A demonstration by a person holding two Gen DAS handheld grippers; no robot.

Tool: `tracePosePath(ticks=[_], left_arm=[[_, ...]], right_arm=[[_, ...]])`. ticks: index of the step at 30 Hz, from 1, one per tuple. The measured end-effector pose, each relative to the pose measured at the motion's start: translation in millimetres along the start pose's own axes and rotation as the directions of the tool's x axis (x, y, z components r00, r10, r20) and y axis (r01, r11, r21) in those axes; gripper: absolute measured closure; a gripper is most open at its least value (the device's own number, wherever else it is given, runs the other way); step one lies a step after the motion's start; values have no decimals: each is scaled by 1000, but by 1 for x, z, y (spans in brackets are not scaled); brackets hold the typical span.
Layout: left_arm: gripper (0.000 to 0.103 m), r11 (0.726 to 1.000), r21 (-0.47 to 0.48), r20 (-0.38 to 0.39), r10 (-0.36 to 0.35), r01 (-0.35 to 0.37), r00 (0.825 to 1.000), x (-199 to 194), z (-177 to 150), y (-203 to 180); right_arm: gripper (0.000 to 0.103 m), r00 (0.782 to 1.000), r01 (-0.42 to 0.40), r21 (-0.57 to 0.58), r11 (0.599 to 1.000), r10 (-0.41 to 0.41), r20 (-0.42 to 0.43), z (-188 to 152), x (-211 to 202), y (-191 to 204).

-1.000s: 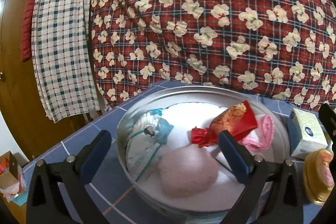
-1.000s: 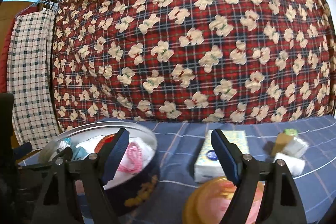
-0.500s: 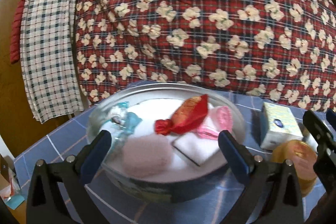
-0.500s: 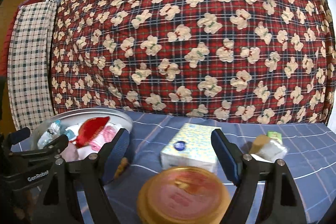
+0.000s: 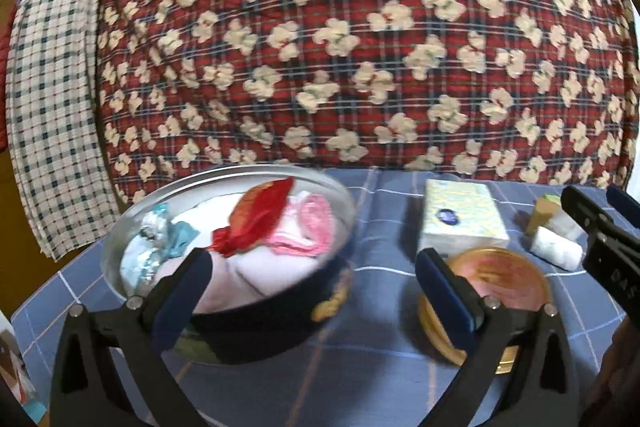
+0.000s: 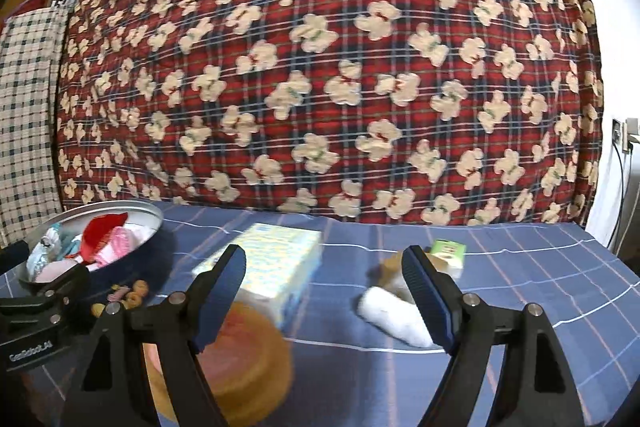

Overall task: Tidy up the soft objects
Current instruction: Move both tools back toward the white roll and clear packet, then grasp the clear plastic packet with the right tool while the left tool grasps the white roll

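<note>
Both tools gape empty; right tool point(image 6: 324, 291) nears white roll point(image 6: 394, 317).

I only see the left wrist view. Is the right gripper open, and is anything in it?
Observer: The right gripper is open wide and holds nothing.
Operator: What lies ahead of it?
Observer: The white roll lies on the table just beyond the finger on that view's right.
Operator: Anything past the table's right end?
Observer: A wall socket with a cable hanging from it.
</note>
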State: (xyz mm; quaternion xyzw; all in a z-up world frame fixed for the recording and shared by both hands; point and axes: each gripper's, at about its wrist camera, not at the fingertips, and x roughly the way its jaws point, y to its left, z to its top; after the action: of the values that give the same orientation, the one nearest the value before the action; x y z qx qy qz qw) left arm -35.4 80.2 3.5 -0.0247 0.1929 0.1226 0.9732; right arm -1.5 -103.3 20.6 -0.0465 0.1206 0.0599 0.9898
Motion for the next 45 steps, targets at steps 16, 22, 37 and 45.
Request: tracePosePath(ticks=[16, 22, 37, 45], left_arm=[[0, 983, 126, 2, -139, 137, 990, -19, -2, -86], [0, 974, 177, -2, -145, 143, 989, -23, -3, -109], [0, 952, 229, 7, -208, 201, 978, -30, -2, -146], [2, 914, 248, -50, -318, 320, 947, -24, -4, -214]], right_arm=[[21, 985, 141, 62, 988, -134, -105, -7, 9, -117], [21, 976, 56, 61, 997, -42, -212, -7, 39, -139], [86, 902, -158, -12, 987, 140, -409, -13, 100, -126], [87, 931, -169, 210, 963, 226, -285, 6, 68, -177]])
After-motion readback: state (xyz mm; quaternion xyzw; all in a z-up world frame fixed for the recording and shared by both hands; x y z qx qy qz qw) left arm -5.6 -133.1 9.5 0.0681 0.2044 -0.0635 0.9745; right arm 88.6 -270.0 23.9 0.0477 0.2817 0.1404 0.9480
